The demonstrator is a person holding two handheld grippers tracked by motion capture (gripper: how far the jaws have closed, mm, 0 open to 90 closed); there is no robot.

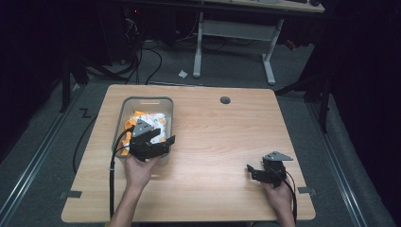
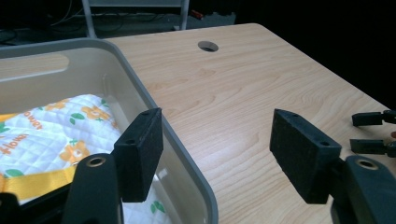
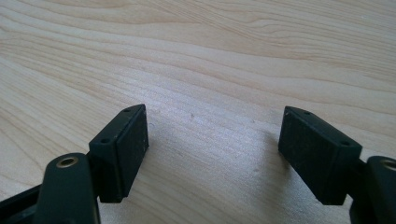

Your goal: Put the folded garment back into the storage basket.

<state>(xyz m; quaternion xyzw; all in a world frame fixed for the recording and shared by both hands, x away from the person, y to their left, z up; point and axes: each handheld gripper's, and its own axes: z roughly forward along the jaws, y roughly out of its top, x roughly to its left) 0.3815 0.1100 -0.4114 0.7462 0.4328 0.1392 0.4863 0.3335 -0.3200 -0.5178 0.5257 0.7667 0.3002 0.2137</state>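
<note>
High view: rounded grey bin (image 1: 121, 113), quilted cloth (image 1: 152, 119).

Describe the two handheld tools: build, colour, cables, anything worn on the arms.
Both tools, left and right, are matte black, each topped by a grey three-cornered plate. Each ends in two flat rectangular pads with small screw holes, on arms with brass-coloured pivot rivets. A black cable trails from each. Forearms are bare, with no sleeves or gloves in view.
</note>
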